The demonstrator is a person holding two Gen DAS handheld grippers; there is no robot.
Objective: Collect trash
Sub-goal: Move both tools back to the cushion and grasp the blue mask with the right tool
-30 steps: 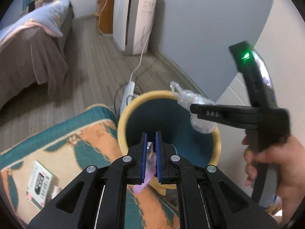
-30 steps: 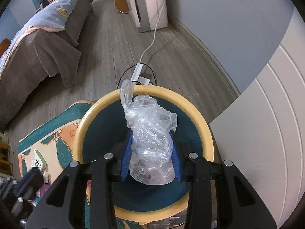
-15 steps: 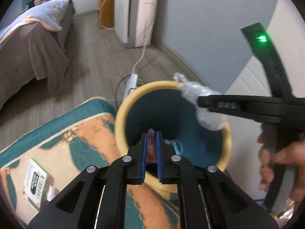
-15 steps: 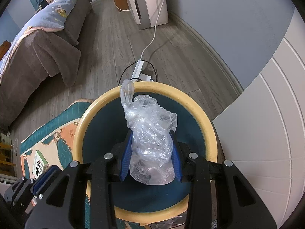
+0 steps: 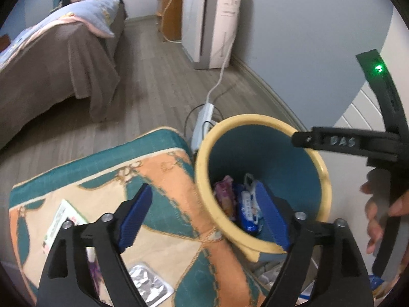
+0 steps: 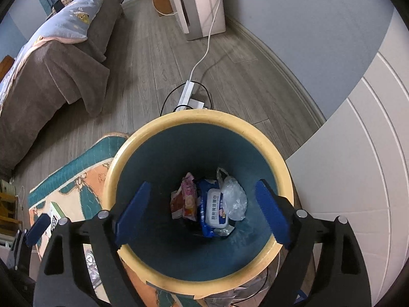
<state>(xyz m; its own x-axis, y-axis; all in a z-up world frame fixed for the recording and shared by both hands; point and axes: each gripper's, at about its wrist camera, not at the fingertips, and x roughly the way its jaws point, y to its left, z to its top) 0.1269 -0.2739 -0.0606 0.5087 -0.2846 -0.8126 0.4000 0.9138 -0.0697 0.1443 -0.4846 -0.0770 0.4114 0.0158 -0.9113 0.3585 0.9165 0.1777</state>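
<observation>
A yellow-rimmed bin [image 6: 204, 115] with a teal inside stands on the floor; it also shows in the left wrist view [image 5: 258, 119]. At its bottom lie a pink wrapper [image 6: 188, 197], a blue wipes pack [image 6: 214, 209] and a clear plastic bag [image 6: 234, 198]. My right gripper [image 6: 202, 209] is open and empty right above the bin. My left gripper [image 5: 204, 217] is open and empty over the bin's left rim and the rug. The wrapper [image 5: 226, 194] and wipes pack [image 5: 249, 209] show there too.
A patterned rug [image 5: 158, 176] lies left of the bin with a small box [image 5: 61, 220] and a foil blister pack [image 5: 148, 284] on it. A power strip [image 6: 188, 94] and cable lie behind the bin. A bed [image 5: 51, 58] stands left, a white cabinet [image 6: 358, 179] right.
Both grippers opened. The plastic bag dropped from the right gripper and the pink wrapper from the left gripper into the bin. The left gripper drew back to the left.
</observation>
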